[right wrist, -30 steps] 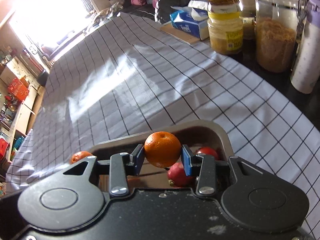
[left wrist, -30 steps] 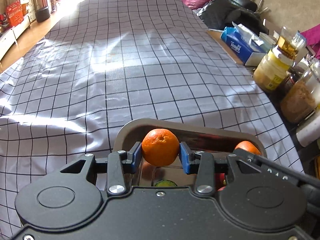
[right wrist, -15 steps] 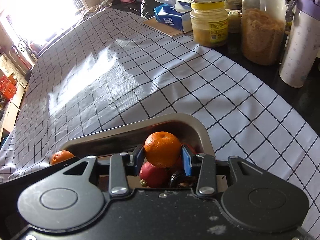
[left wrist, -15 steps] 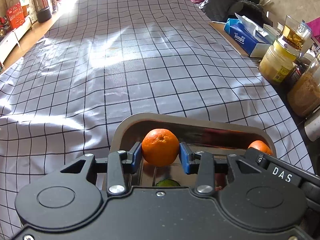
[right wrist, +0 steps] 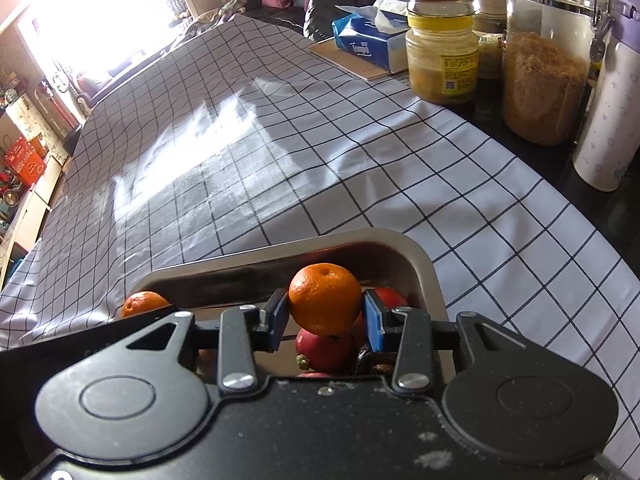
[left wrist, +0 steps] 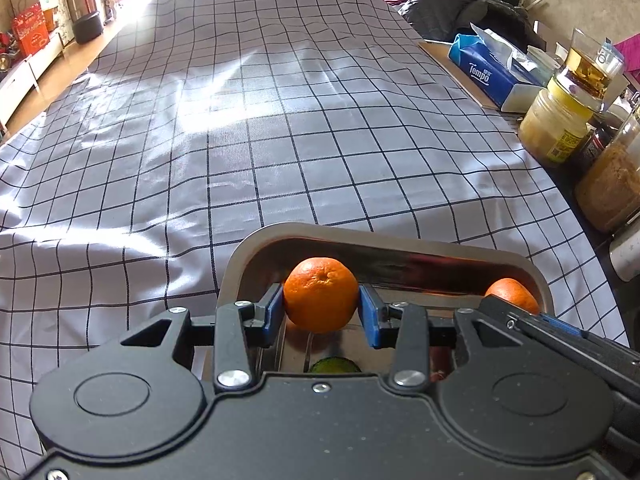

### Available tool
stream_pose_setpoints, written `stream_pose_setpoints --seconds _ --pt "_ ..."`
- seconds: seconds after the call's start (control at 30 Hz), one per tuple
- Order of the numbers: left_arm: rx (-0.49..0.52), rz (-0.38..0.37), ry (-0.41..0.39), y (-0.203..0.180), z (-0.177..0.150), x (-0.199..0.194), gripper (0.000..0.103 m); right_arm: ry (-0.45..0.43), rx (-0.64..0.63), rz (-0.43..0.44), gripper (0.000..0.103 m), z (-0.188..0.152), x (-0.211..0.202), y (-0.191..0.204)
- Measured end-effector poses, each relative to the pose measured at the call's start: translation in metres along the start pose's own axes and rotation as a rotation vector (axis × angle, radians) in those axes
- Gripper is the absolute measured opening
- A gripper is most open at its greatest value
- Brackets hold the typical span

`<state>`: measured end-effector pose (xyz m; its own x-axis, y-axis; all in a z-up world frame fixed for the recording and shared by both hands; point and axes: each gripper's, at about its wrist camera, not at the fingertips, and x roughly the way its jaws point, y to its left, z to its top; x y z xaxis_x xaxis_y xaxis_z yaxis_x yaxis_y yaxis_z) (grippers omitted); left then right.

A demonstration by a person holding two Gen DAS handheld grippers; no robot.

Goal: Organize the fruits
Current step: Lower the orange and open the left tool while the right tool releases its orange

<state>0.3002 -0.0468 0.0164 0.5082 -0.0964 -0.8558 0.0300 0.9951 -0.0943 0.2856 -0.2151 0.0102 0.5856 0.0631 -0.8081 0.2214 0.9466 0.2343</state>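
The left gripper (left wrist: 321, 312) pinches an orange (left wrist: 321, 294) above the metal tray (left wrist: 256, 248); the right gripper (right wrist: 325, 318) pinches another orange (right wrist: 325, 298) (red fruit (right wrist: 324, 350) lies below it).

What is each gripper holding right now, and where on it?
Each holds a round orange mandarin by its opposite sides: left gripper one, right gripper another.

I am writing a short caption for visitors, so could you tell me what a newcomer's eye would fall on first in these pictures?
First come the two bright oranges, one clamped in the left gripper and the other in the right gripper, both held over a metal tray with red fruit in it. Next is the checked tablecloth, sunlit at its far end, with jars along its right edge.
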Motion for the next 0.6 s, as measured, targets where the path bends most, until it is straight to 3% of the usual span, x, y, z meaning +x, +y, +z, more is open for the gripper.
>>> stream_pose_setpoints --seconds 0.6 --pt "-0.007 -0.032 -0.007 0.000 -0.001 -0.005 0.050 -0.029 -0.003 0.025 0.043 0.000 -0.011 0.002"
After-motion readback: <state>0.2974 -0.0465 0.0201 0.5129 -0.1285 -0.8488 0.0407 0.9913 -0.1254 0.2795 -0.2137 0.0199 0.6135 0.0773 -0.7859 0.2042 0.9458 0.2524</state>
